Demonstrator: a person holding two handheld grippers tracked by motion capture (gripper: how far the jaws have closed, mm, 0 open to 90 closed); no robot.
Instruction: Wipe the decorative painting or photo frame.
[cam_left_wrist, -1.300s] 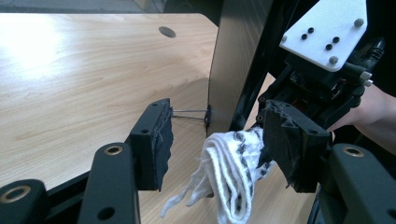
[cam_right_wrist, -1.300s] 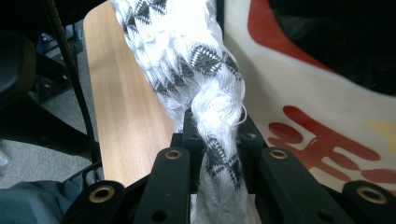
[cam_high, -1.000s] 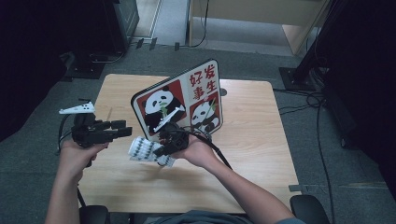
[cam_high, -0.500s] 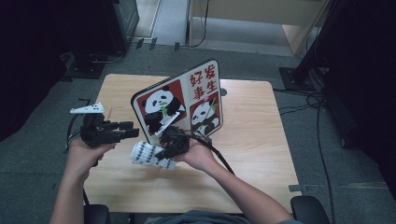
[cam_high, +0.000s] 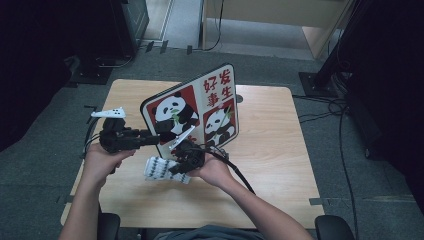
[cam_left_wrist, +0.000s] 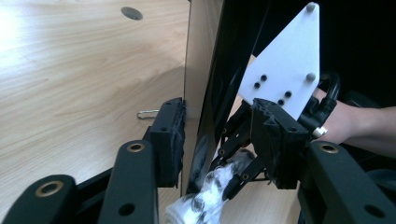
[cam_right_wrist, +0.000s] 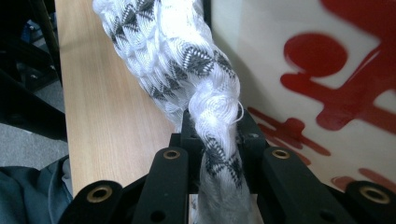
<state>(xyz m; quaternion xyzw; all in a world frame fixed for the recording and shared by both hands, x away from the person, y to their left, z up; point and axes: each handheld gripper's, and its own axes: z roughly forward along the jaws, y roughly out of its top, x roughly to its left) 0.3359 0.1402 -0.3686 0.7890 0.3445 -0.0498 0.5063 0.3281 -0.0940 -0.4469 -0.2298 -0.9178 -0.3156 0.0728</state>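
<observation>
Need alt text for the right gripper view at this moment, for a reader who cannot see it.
The right gripper has its two black jaws shut on a bunched white cloth with a grey triangle pattern, which rises twisted from between them. Behind the cloth to the right stands a pale board with red characters; a wooden table lies to the left.

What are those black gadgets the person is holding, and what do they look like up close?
Each is a handheld gripper. The left gripper and right gripper are black, with two blocky jaws on hinged links dotted with brass-coloured rivets, and rough dark pads. A pale three-cornered plate with small holes tops each one. A black cable trails from the right one. The forearms are bare.
</observation>
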